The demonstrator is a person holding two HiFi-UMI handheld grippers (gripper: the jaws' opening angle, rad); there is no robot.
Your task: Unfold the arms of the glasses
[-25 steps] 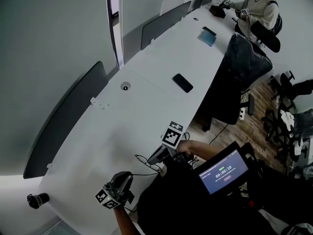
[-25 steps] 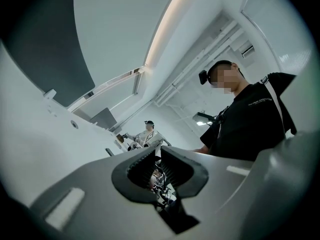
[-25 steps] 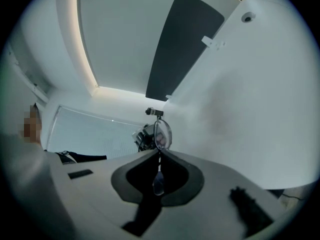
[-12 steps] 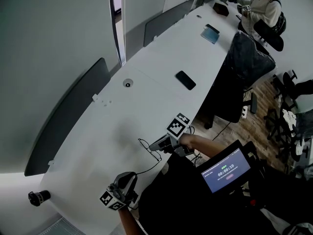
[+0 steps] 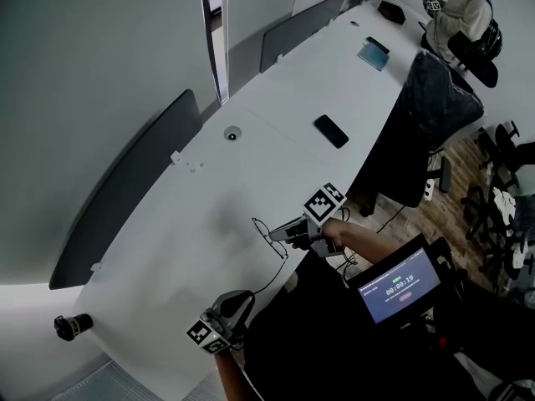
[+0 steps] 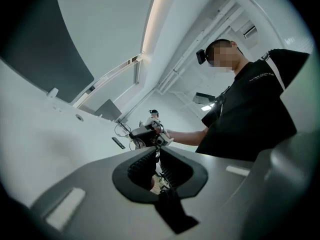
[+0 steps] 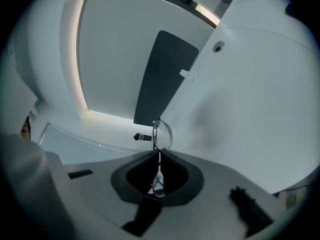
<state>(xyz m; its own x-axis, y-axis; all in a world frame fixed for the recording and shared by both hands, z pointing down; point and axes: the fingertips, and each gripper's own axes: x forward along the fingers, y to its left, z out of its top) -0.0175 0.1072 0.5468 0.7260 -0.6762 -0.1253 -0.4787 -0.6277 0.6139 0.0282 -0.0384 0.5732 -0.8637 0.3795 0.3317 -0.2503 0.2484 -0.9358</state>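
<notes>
The right gripper (image 7: pixel 159 153) has its jaws pressed together on the glasses (image 7: pixel 162 134). They're a thin wire frame, pinched somewhere around the bridge, with one lens poking out past the jaw tips and the other sitting back in the hollow behind them. So the frame's long axis runs pretty much along the line the gripper points, not across it. In the head view this all sits a bit below centre, over the near edge of the white table (image 5: pixel 251 157).

The left gripper (image 5: pixel 236 302) is lower left of that, near the bottom of the frame, with its jaws closed and nothing in them. Its own view looks straight at the other gripper and the glasses, so it's facing the job but not close yet.

Since the left gripper is the free one, it would probably have to spread its jaws and come in up and to the right to catch a temple. A thin dark line (image 5: pixel 269 284) trails from the glasses toward it in the head view — arm or cord, can't tell.
</notes>
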